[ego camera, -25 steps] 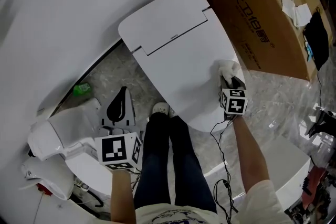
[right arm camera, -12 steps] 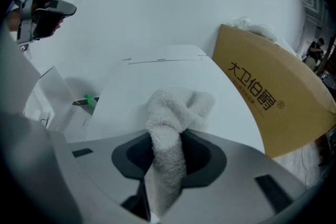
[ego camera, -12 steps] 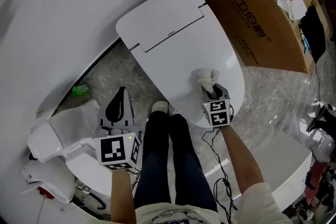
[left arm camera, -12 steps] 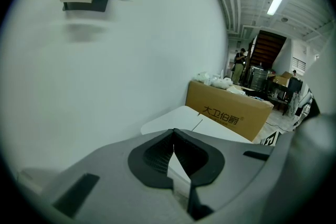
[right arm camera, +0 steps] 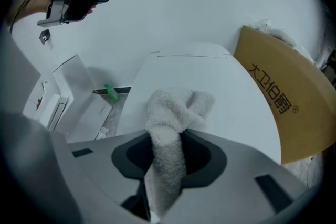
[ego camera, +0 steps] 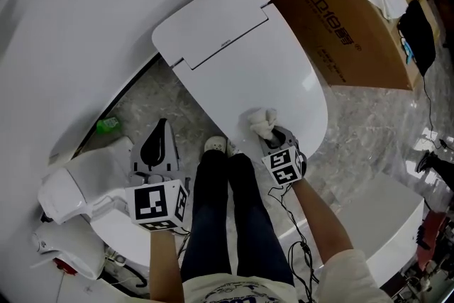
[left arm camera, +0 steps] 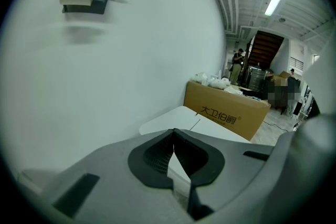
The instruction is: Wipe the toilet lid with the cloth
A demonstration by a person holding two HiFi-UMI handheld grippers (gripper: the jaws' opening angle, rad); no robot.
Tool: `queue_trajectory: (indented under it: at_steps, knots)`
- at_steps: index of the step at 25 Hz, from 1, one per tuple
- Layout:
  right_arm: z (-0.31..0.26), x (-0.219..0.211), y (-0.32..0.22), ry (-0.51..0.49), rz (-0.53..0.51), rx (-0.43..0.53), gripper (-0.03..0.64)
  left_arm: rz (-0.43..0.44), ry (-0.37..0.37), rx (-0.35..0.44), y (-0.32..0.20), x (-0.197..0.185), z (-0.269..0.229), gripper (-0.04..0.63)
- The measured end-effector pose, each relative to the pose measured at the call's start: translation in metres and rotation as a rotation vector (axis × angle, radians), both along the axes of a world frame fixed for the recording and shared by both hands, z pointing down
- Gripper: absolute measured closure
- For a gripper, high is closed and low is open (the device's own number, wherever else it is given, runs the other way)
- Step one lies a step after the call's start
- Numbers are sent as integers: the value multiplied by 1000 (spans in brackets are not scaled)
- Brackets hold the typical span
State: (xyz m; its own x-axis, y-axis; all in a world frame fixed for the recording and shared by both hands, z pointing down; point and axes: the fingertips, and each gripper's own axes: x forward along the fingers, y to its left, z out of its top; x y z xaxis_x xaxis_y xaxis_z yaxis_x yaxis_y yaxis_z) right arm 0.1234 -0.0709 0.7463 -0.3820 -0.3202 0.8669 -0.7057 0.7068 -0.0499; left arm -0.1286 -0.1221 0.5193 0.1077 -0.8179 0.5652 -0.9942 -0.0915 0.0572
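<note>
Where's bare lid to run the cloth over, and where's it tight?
The toilet lid lies bare from the cloth up to its rear seam and across toward the cardboard box. Tight at the near edge: right gripper beside the person's legs.

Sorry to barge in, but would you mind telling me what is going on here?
A person stands over a toilet with a claw in each hand. The right claw is shut on a white cloth, which is down on the closed toilet lid near its front end, so the wipe looks under way. The left claw is shut on nothing and held off to the side above the floor, away from the lid.
</note>
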Motion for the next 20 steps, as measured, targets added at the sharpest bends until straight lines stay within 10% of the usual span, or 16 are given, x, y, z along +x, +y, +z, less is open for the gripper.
queue_trajectory:
  at_steps: [20]
  knots:
    - [3,-1,88,-22,-301,-79,502,79,0,-3,-11,36,0,588]
